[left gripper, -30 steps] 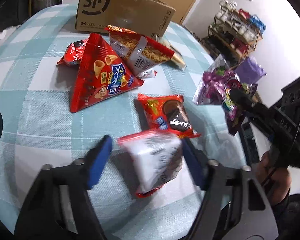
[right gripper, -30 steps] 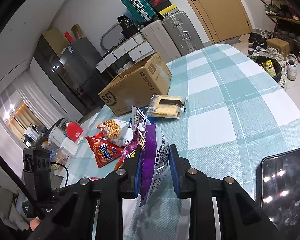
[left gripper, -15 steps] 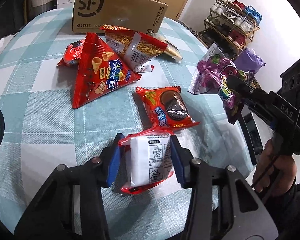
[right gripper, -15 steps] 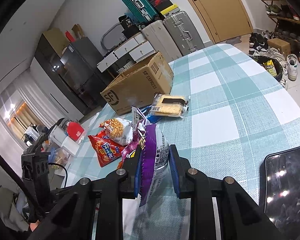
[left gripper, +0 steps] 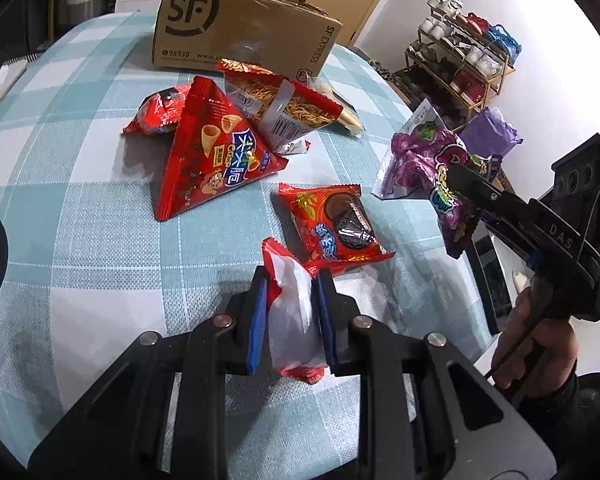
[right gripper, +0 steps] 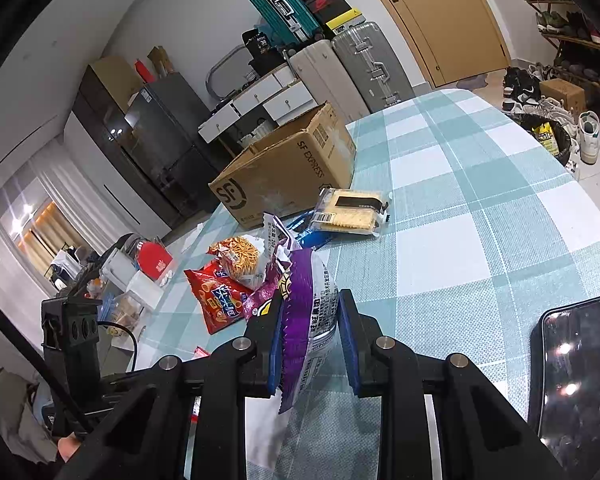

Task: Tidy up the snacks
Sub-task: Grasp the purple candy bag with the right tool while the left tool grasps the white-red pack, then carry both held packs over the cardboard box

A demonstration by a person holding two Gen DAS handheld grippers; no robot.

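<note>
Both hands full right now. My left gripper (left gripper: 290, 312) is clamped on a small red and white packet (left gripper: 290, 320), pinched on its 2 flat sides and held just above the checked tablecloth (left gripper: 80, 216). My right gripper (right gripper: 310, 344) is squeezed shut on a purple bag (right gripper: 304, 320), hanging in the air off the table edge.

Progress-wise I'd call it early. I can't see inside the SF cardboard box (left gripper: 236, 32) at the back of the table, so no idea what's in there, if that's even where stuff goes. Lying loose near it: the red triangular cone-snack bag (left gripper: 212, 156), the clear-windowed fried noodle bag (left gripper: 284, 100) leaning on it, a small dark red pouch (left gripper: 156, 116) behind, the red cookie packet (left gripper: 332, 224) just beyond my left fingertips, and a flat cracker pack (right gripper: 352, 214) right beside the box. So at least 5 left plus the 2 I'm holding.

Everything's crinkly glossy foil or film, puffy with air, so it squishes and slips. The cracker pack looks stiff and flat. The box is matte corrugated, flaps open.
</note>
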